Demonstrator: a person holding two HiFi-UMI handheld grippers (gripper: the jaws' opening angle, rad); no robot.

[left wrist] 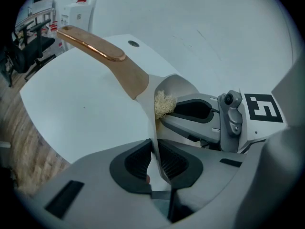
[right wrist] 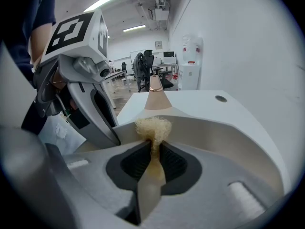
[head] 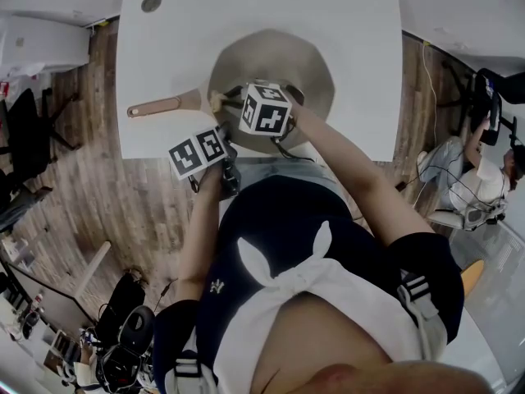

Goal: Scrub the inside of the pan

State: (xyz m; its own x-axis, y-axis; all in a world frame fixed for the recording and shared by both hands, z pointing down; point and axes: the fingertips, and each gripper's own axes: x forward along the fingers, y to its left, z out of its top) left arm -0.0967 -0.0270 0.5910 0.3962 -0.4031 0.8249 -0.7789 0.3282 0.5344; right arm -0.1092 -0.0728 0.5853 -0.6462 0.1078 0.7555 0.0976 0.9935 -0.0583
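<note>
The pan (head: 308,64) sits on the white tabletop (head: 353,23) at the near edge. In the head view its long axis runs across, with the copper handle (left wrist: 97,49) pointing to 9 o'clock and the bowl opening out toward 3 o'clock. The left tongs (left wrist: 156,159) are pinching the pan's thin rim between their ribbed pads, at about 7 o'clock on the bowl, just beside the root of the handle; this looks like the steadying grip. The right tongs (right wrist: 155,159) are pressed together on the tan stalk of a fibrous scrubber (right wrist: 152,127), whose frizzy head sticks out past the pads. In the right gripper view the handle stands at 12 o'clock straight beyond the scrubber, and the pale inner wall curves away toward 3 and 4 o'clock. So the scrubber head is up against the handle-side wall, near the rim and close to the left tongs; whether it actually touches the wall I cannot tell. The bare floor of the pan lies below and behind that point. The right hand is the one placed to scrub, and my judgement is that it should draw the scrubber down off the wall and across the floor toward 3 o'clock in the head view, away from the handle.
</note>
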